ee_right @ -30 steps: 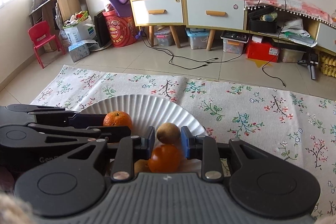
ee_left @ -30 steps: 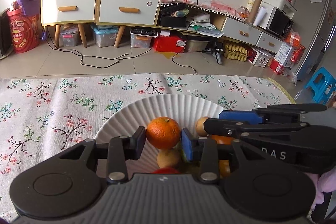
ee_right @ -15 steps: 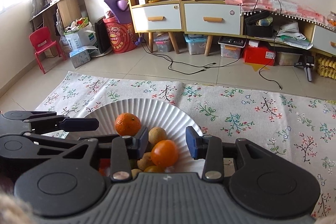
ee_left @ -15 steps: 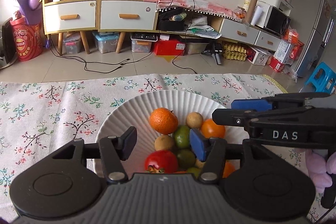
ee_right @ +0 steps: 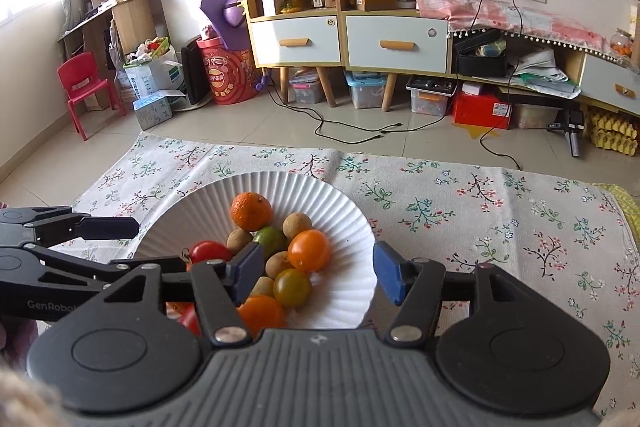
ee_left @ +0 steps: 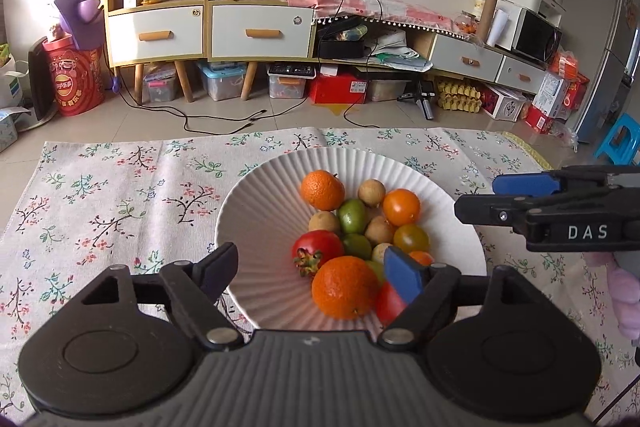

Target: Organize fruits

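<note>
Resting in white ribbed plate (ee_left: pixel 260 211): fruit pile (ee_left: pixel 360 231), comprising oranges, green fruits, brown round fruits, red tomato (ee_left: pixel 316 247). Plate set on floral cloth (ee_left: pixel 120 195). Left tongs (ee_left: pixel 312 273) held spread wide above plate's near rim, nothing gripped. Right tongs (ee_right: pixel 316 271) likewise spread, empty, above plate's right half.

I see the white ribbed paper plate (ee_left: pixel 256 211) on the floral tablecloth (ee_left: pixel 112 203), fruit piled in its right half, the rough-skinned orange mandarin (ee_left: pixel 322 189) farthest.
</note>
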